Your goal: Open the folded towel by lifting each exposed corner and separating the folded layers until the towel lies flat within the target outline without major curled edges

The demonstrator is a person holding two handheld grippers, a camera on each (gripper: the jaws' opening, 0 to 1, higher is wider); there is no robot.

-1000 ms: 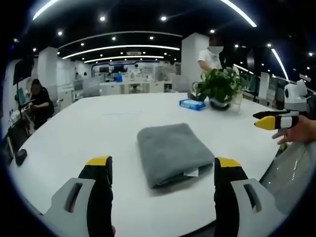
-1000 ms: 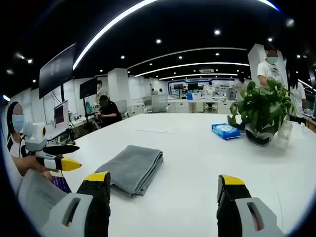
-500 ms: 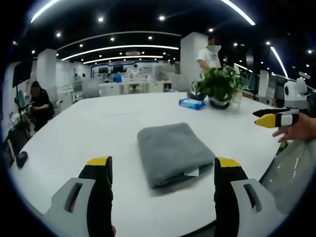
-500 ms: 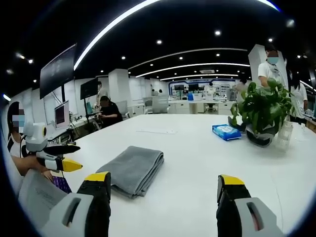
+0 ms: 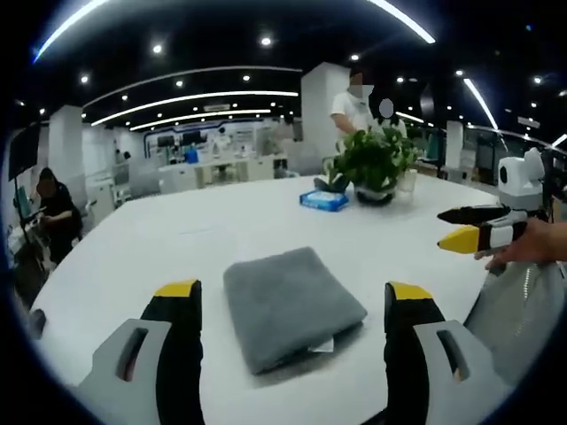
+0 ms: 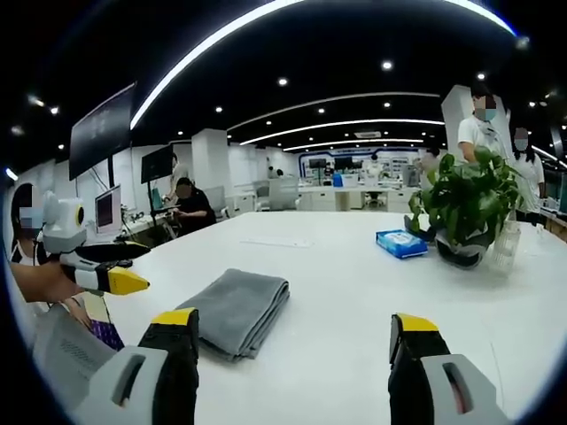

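Left gripper [image 5: 297, 305]: jaws stood wide apart, nothing between them, held above the table's near edge. Right gripper [image 6: 292, 332]: jaws likewise wide and empty. Each gripper also appeared in the other's view, at the side, held in a hand, its yellow-tipped jaws seen side-on.

One towel [image 5: 291, 305], grey, folded into a thick rectangle, lay on the white table [image 5: 159, 239] near the near edge. In the left gripper view it sat between the two jaws and beyond them, not touched. One small white tag [image 5: 322, 345] showed at its near corner. In the right gripper view the towel [image 6: 237, 309] lay just beyond the left jaw, stacked layers visible along its near side.

Farther toward the table's far right edge: one blue packet [image 6: 401, 243] lying flat, one potted plant [image 6: 468, 202] just beside it, one clear ribbed container [image 6: 508, 243] next to the pot.

People counted in the right gripper view: two standing behind the plant, one seated off the far left edge.
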